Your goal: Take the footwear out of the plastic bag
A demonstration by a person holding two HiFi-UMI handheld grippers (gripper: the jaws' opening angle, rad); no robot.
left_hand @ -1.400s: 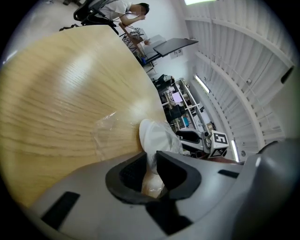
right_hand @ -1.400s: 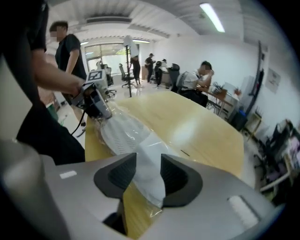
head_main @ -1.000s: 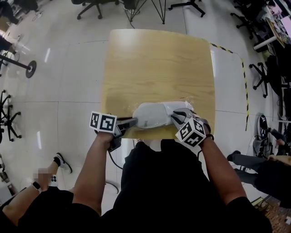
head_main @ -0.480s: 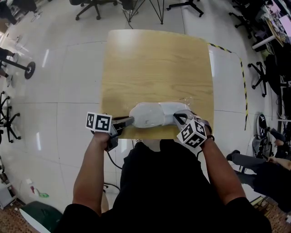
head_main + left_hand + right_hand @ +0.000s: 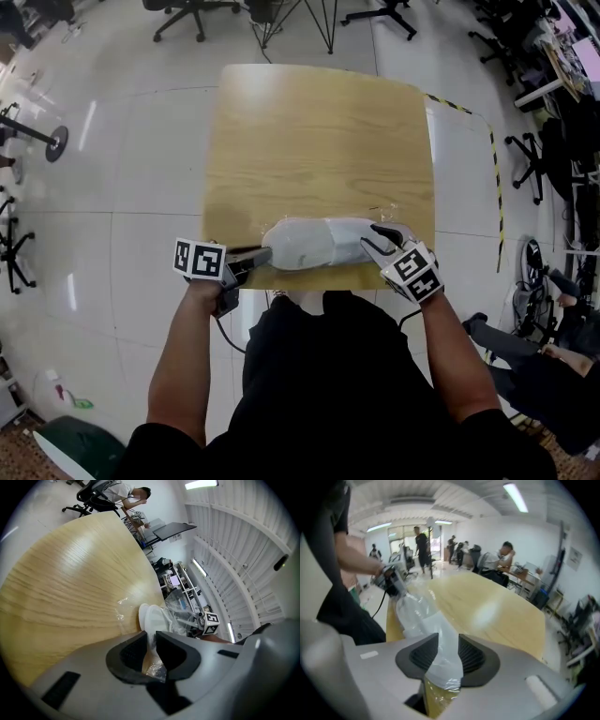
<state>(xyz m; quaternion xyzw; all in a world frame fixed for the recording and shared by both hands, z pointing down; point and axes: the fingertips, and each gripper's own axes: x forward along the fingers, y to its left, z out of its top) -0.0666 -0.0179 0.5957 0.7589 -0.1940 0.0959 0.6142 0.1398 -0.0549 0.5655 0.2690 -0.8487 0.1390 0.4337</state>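
A clear plastic bag (image 5: 314,244) with white footwear (image 5: 152,618) inside lies on the wooden table (image 5: 319,141), at its near edge. My left gripper (image 5: 265,252) is at the bag's left end, and in the left gripper view its jaws (image 5: 151,644) are pinched shut on a fold of the plastic. My right gripper (image 5: 375,239) is at the bag's right end. Its jaws (image 5: 447,651) are opening, with the bag's film (image 5: 422,616) still running between them. The left gripper (image 5: 391,581) shows at the bag's far end in the right gripper view.
The bag sits right at the table's near edge, against my body. Office chairs (image 5: 187,11) and stand legs (image 5: 328,23) are on the floor beyond the far edge. A striped floor tape (image 5: 492,178) runs to the right. Several people (image 5: 497,562) sit at desks in the background.
The bag now looks stretched longer and flatter between the two grippers. My right gripper has shifted a little to the right and turned. The left gripper has barely moved.
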